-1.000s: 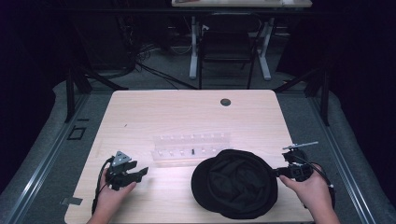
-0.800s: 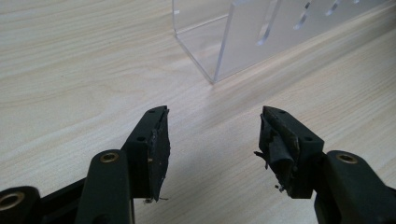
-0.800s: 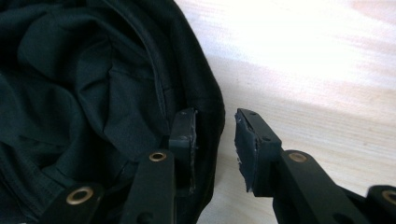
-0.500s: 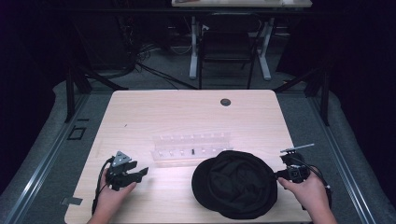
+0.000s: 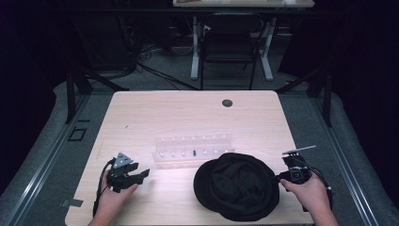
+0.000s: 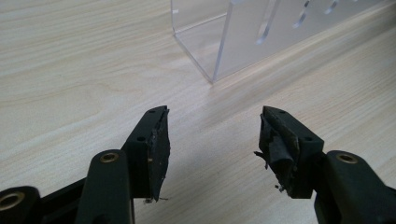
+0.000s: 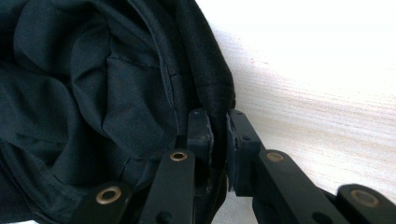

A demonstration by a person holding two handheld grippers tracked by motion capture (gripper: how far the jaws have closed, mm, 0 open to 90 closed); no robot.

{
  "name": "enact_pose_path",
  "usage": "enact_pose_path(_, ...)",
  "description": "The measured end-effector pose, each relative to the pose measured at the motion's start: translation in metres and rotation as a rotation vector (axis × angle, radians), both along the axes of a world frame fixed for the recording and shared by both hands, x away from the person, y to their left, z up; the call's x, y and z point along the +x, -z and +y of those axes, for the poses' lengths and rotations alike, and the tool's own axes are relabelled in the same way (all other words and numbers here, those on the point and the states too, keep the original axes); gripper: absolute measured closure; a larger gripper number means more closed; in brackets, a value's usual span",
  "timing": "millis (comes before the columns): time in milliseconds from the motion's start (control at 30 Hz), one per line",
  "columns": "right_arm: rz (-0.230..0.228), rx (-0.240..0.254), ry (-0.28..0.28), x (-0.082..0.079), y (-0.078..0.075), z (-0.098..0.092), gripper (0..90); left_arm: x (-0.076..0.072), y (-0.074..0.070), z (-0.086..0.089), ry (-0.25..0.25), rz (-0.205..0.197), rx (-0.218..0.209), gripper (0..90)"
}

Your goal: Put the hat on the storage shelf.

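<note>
Black fabric hat (image 5: 237, 186), round and soft, lies crown-down at the near right of the pale wooden surface (image 5: 188, 117), its right rim pinched by the right gripper (image 7: 218, 135), whose jaws have just been closing onto it. The hat extends leftward from that gripper. The left gripper (image 6: 212, 140) is held wide open over bare wood, well apart, with a clear acrylic rack (image 5: 193, 150) seen beyond.

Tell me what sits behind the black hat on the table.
Behind the black hat stands a clear acrylic rack with a small dark item in one slot. The hat's crown covers the rack's near right corner, so anything there is hidden.
</note>
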State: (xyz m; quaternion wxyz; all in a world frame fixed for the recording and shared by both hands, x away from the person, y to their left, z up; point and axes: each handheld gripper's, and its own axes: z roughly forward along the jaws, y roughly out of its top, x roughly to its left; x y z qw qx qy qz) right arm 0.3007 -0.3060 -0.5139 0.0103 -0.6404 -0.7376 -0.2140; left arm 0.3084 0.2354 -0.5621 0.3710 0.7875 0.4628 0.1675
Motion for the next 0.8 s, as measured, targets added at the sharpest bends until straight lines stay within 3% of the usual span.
enact_pose_path(467, 0.005, 0.021, -0.010, 0.001, 0.000, -0.002, 85.7, 0.000, 0.000, -0.001, 0.005, 0.001, 0.004, 43.1)
enact_pose_path(800, 0.000, 0.088, -0.021, -0.001, -0.008, -0.010, 88.1, 0.000, 0.000, -0.001, 0.004, 0.000, 0.004, 43.1)
